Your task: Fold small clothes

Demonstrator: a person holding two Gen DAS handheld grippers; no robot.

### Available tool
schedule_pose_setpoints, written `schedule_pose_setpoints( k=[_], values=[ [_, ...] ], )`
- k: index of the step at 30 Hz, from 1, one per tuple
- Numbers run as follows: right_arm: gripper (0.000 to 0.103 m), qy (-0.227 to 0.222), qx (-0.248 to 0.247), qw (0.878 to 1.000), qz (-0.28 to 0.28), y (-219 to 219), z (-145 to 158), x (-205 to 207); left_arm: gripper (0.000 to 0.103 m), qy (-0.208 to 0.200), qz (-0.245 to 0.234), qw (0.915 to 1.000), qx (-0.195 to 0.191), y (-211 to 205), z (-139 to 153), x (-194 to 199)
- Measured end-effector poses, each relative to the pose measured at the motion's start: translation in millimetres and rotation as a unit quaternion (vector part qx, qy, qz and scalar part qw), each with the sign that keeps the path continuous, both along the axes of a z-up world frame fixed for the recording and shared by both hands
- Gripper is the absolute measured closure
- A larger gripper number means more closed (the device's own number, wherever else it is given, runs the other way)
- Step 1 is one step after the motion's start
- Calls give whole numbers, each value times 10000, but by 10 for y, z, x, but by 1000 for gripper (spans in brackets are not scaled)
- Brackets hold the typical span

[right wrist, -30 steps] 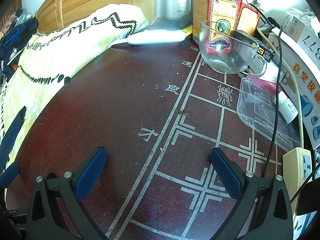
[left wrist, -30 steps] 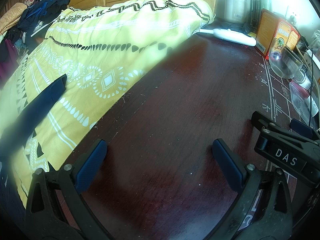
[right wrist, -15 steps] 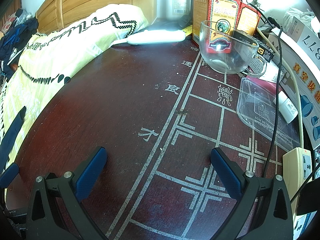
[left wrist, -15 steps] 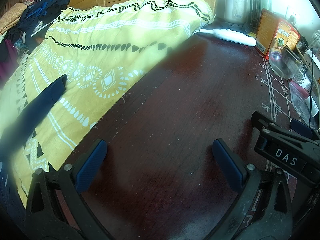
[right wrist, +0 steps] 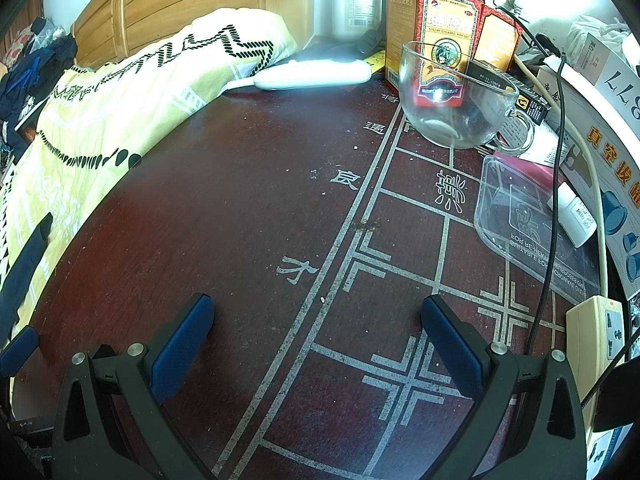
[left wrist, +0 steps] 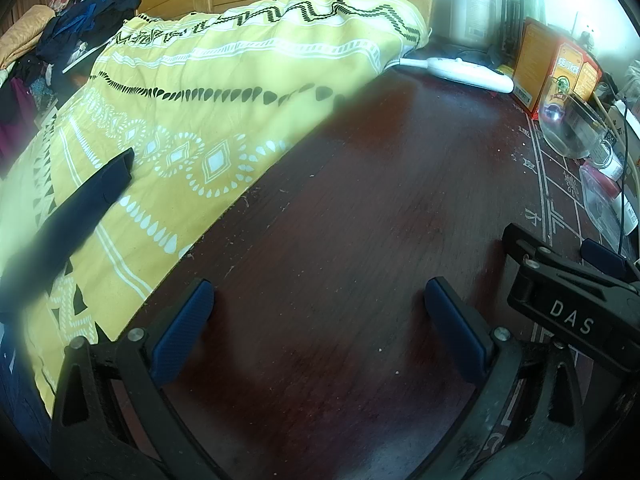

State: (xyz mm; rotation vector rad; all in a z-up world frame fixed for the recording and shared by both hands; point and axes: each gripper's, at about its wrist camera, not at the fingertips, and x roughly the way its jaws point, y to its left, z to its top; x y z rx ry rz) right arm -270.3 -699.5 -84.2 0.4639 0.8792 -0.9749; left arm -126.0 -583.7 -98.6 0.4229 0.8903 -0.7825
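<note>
Both left gripper [left wrist: 320,312], right gripper [right wrist: 318,332] agape, empty

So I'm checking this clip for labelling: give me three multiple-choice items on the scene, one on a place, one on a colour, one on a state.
1. Where does the glass bowl stand?
A on the yellow quilt
B on the table, in front of the red box
C inside the clear tray

2. What colour are the tool pads?
A blue
B green
C white

3. How is the left tool?
A shut on cloth
B open, holding nothing
C shut, empty

Answers: B, the red box shows through the glass; A, both pads are blue; B, bare table shows between its jaws.
</note>
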Motion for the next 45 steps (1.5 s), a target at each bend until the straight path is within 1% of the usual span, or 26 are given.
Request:
schedule_pose_setpoints(
  k=[7, 8, 11, 13, 15, 16, 17, 19, 21, 22, 25, 26, 27, 28, 29, 32, 33, 34, 36, 38, 39, 40, 42, 43, 44, 45],
  values=[
    [0, 2, -2, 10000, 0, 0, 0, 0, 0, 5, -5, 10000, -6, -1, -2, 2],
    [0, -1, 0, 10000, 0, -1, 0, 0, 0, 0, -67, 10000, 2, -29, -3, 12],
    [0, -8, 3, 10000, 6, -2, -1, -1, 0, 72, -391, 9992, -53, 10, 4, 53],
    [0, -29, 15, 10000, 54, 1, 1, -13, 0, 120, -603, 9981, 31, 48, 7, 27],
    [0, -20, 14, 9998, 183, 8, -3, -18, 0, 256, -1051, 9940, 190, 137, 16, -20],
    [0, -5, 8, 9996, 277, 23, -1, -21, 0, 338, -1141, 9927, 193, 220, 25, -37],
    [0, 2, 19, 9993, 368, 32, -1, -21, 0, 392, -1143, 9926, 149, 294, 28, -48],
    [0, 107, 148, 9978, 634, 29, 9, 2, 0, 417, -955, 9945, -109, 492, 30, -72],
    [0, 198, 283, 9949, 944, -1, 13, 48, 0, 426, -846, 9954, -142, 583, 28, -89],
    [0, 217, 322, 9942, 1007, -19, 14, 59, 0, 468, -869, 9949, -183, 600, 32, -92],
    [0, 271, 397, 9939, 997, -24, 13, 80, 0, 598, -938, 9922, -569, 700, 45, -65],
    [0, 281, 425, 9936, 1004, -19, 14, 86, 0, 548, -1091, 9907, -598, 724, 39, -76],
    [0, 306, 472, 9932, 1024, -20, 16, 97, 0, 445, -1278, 9896, -492, 731, 28, -101],
    [0, 342, 529, 9923, 1068, -12, 18, 106, 0, 366, -1353, 9892, -420, 743, 25, -129],
    [0, 323, 589, 9914, 1127, 2, 28, 108, 0, 340, -1348, 9895, -395, 766, 33, -135],
    [0, -79, 902, 9872, 1309, 52, 100, 77, 2, 496, -1210, 9901, -513, 899, 84, -86],
    [0, -293, 954, 9856, 1362, 89, 163, 59, 2, 475, -1127, 9907, -596, 968, 134, -55],
    [0, -370, 917, 9853, 1395, 129, 216, 55, 3, 410, -1088, 9910, -662, 1022, 178, -37],
    [0, -613, 805, 9823, 1577, 247, 393, 72, 3, -13, -1014, 9914, -824, 1197, 377, -11],
    [0, -865, 608, 9776, 1821, 403, 663, 124, 3, -350, -868, 9905, -1004, 1404, 592, 49],
    [0, -1039, 482, 9734, 1987, 504, 838, 168, 3, -442, -808, 9899, -1076, 1485, 666, 83],
    [0, -1274, 371, 9672, 2167, 616, 1038, 213, 3, -585, -698, 9887, -1195, 1620, 804, 134],
    [0, -1691, -7, 9524, 2536, 869, 1504, 316, 3, -1041, -426, 9834, -1427, 1937, 1141, 226],
    [0, -1921, -279, 9414, 2758, 1037, 1783, 391, 3, -1334, -282, 9789, -1520, 2105, 1330, 272],
    [0, -2166, -558, 9280, 2981, 1220, 2051, 428, 3, -1799, -49, 9704, -1611, 2345, 1621, 320],
    [0, -2488, -1017, 9060, 3271, 1499, 2437, 469, 2, -2190, 146, 9610, -1681, 2526, 1861, 337]
  ],
)
